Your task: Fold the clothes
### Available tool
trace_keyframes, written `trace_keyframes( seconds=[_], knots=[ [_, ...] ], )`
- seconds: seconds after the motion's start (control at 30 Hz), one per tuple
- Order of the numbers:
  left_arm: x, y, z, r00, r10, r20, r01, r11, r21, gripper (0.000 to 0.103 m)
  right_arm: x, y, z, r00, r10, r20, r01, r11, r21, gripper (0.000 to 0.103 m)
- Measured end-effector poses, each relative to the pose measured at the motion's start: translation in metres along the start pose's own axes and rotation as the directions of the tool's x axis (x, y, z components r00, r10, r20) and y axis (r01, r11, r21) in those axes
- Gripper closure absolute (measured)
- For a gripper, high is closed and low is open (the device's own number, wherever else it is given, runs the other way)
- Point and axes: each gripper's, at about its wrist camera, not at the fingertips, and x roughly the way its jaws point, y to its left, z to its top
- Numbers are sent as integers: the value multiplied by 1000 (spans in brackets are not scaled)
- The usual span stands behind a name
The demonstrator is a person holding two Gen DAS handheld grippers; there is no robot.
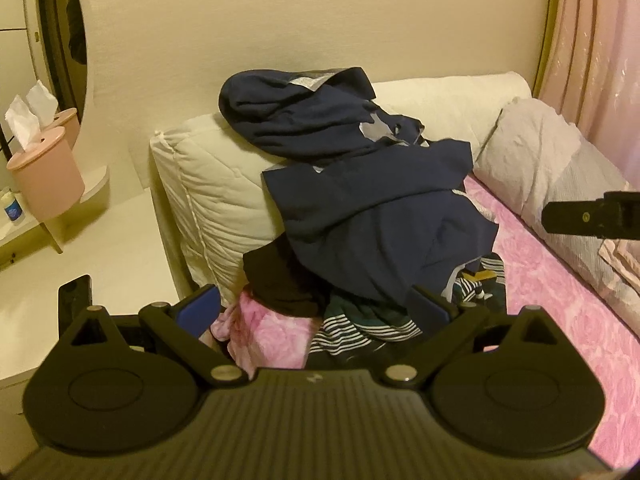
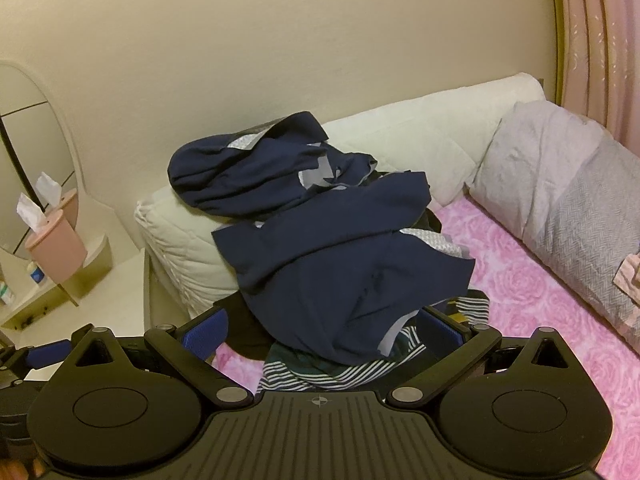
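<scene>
Clothes (image 1: pixel 360 208) lie heaped on the bed (image 1: pixel 560 304), at its left end, where the pile leans up against a white cushion (image 1: pixel 212 200) set along the cream wall; on top I see a navy garment (image 2: pixel 340 264) with grey trim, crumpled and draped over the rest; under it, at the near edge, a striped top (image 2: pixel 320 372) in dark green and white pokes out, and a black piece (image 1: pixel 280 280) shows at the near left of the heap. My left tongs (image 1: pixel 316 308) are spread wide and hold nothing; their blue pads sit either side of the near edge of the pile, just short of it as far as I can tell. My right tongs (image 2: pixel 320 330) are likewise wide open and empty, with the navy garment's near fold between the two fingers; whether a pad touches the cloth I cannot tell. In the left view the tip of the right tongs shows at the far right, over the pink rose-patterned bedcover (image 2: pixel 540 320); a grey pillow (image 2: pixel 560 200) rests along the right of the bed, beside pink curtains (image 1: pixel 592 60). To the left stands a white dresser with a mirror (image 1: pixel 60 32); on its shelf sits a pink tissue holder (image 1: pixel 44 176).
</scene>
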Motion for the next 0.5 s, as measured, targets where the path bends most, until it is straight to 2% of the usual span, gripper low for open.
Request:
trace_keyframes(
  seconds=[0.17,0.3,0.5],
  knots=[
    [2,-7,-4,999,5,-53,-3,1000,30,5,0,-4,-3,1000,2,-12,-2,1000,-4,0],
    [2,-10,-11,996,11,-90,-10,1000,9,5,-3,-11,-9,999,17,-27,-17,1000,-12,0],
    [-11,-23,-20,995,31,-94,-29,999,22,5,-13,-28,-18,998,45,-32,-45,999,0,0]
  ],
)
